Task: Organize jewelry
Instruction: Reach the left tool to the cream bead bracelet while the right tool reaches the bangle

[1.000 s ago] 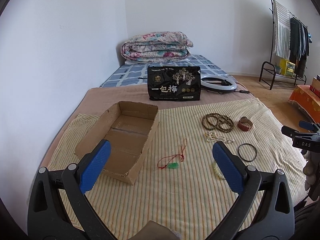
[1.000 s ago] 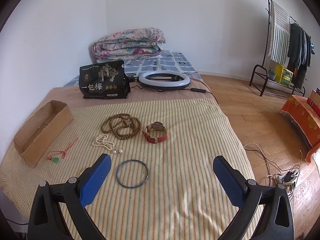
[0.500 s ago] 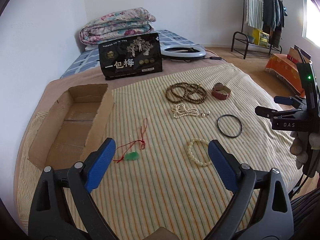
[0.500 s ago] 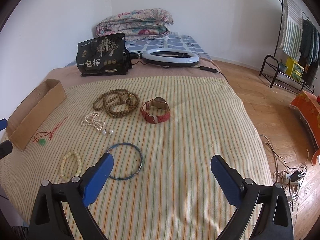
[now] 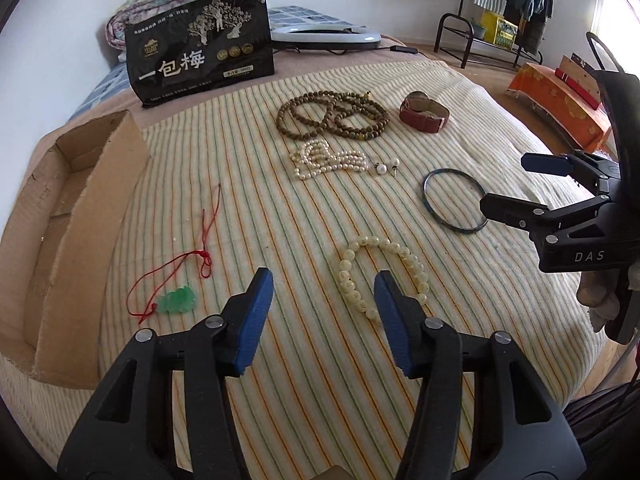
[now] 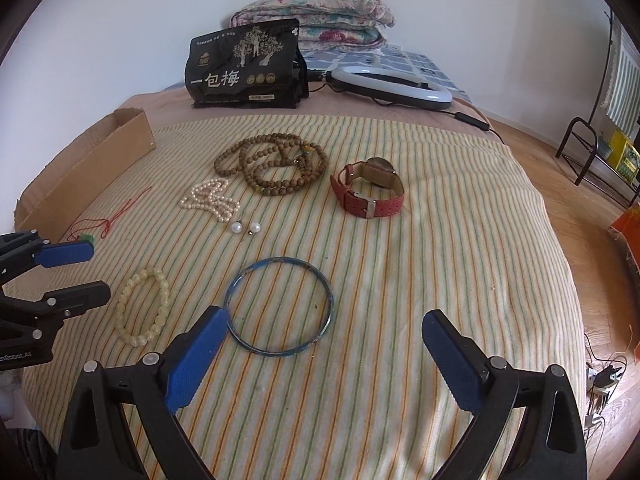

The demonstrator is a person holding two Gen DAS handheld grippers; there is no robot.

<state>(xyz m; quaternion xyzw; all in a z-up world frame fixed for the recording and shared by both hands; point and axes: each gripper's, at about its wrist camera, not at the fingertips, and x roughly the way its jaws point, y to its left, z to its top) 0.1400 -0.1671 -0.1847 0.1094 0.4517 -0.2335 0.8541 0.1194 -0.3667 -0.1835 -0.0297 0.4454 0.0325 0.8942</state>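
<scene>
Jewelry lies on a striped cloth (image 5: 280,208). My left gripper (image 5: 322,280) hovers low, its jaws closing with nothing between them; a cream bead bracelet (image 5: 348,276) lies just ahead, partly behind the right finger. A green pendant on a red cord (image 5: 178,300) rests to the left. My right gripper (image 6: 323,316) stands wide open over a blue bangle (image 6: 330,300), which lies near its left finger. Farther back are a pearl necklace (image 6: 210,200), two pearl earrings (image 6: 245,228), wooden beads (image 6: 272,164) and a red watch (image 6: 368,192).
An open cardboard box (image 5: 80,216) sits along the cloth's left edge. A black printed bag (image 6: 244,68), a ring light (image 6: 392,84) and folded quilts stand at the back. Wooden floor and a clothes rack lie to the right.
Both grippers have come down closer to the cloth. The left jaws have narrowed a lot, and the left view has swung right onto the cream bracelet.
</scene>
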